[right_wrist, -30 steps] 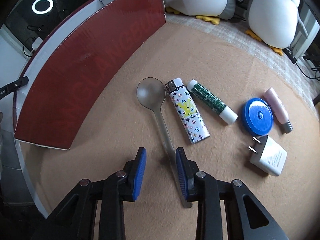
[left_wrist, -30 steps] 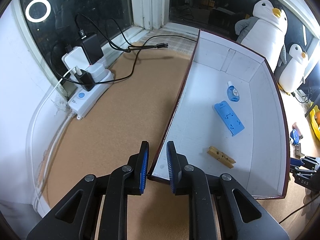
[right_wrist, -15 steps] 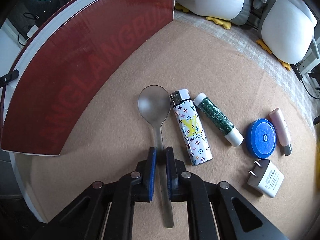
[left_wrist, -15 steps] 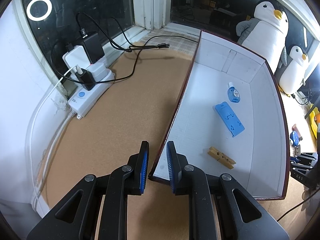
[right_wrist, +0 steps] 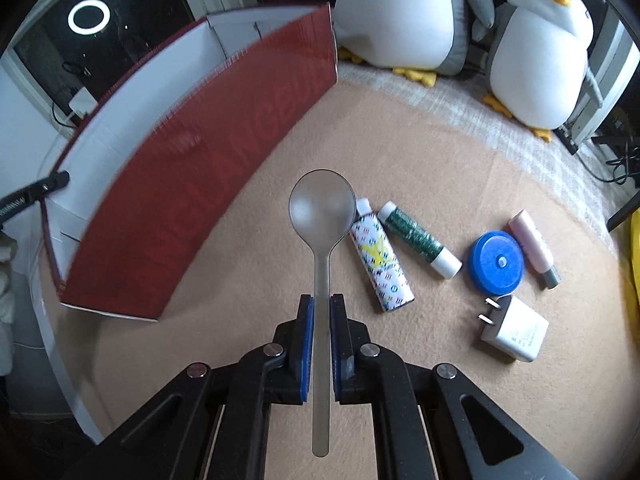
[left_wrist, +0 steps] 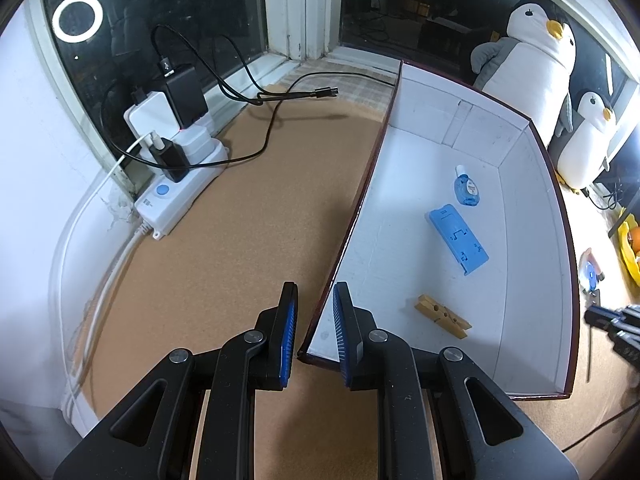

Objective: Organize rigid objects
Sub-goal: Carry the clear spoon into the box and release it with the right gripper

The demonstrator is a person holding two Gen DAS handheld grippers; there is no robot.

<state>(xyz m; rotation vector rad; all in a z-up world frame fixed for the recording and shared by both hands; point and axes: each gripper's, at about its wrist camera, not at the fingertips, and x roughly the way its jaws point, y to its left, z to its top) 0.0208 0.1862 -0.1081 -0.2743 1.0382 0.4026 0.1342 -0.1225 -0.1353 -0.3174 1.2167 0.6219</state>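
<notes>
Right tongs (right_wrist: 320, 312) pinch the spoon (right_wrist: 322, 216) by its handle, bowl forward.

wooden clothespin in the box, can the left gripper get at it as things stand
Probably not yet: the left gripper is shut on the white-lined box's wall. The wooden clothespin lies uncovered, so releasing first would leave the way free.
</notes>
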